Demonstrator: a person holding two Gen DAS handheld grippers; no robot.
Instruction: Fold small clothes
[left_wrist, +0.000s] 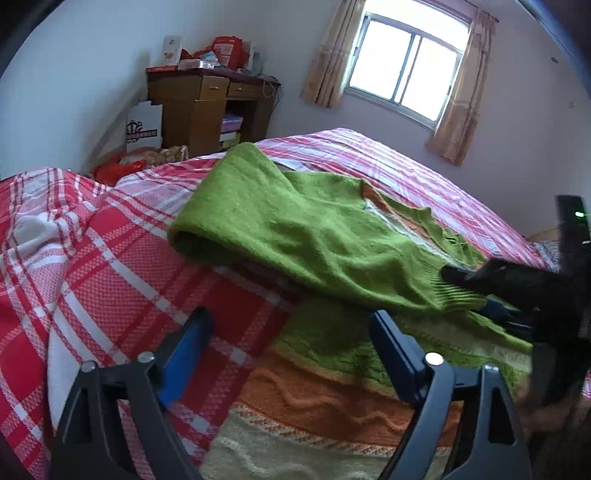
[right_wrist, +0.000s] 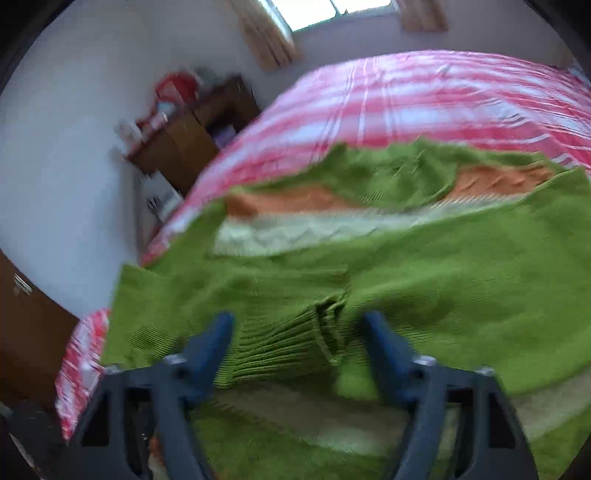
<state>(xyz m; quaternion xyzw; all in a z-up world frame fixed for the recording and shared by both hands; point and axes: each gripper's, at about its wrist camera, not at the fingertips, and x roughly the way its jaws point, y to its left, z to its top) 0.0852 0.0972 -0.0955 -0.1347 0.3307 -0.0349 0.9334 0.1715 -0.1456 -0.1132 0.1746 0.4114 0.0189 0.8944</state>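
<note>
Two grippers: both over a green sweater (left_wrist: 295, 229) lying on the red plaid bedspread (left_wrist: 92, 258).
Left gripper (left_wrist: 291, 325): fingers spread wide, nothing between them; its blue pads (left_wrist: 188, 350) hang above the bedspread and the sweater's orange and cream bands.
Right gripper (right_wrist: 297, 325): fingers spread wide, the ribbed cuff (right_wrist: 288, 343) lying between them; in the left wrist view it sits at 3 o'clock, its tip at the cuff.
Sleeve: folded across the sweater body, running from 11 o'clock down to 4 o'clock in the left wrist view.
Grip on cuff: cannot tell whether the pads touch it; the right wrist view is blurred.
Background: wooden desk (left_wrist: 207, 107) at 11 o'clock, curtained window (left_wrist: 406, 66) at 1 o'clock.
</note>
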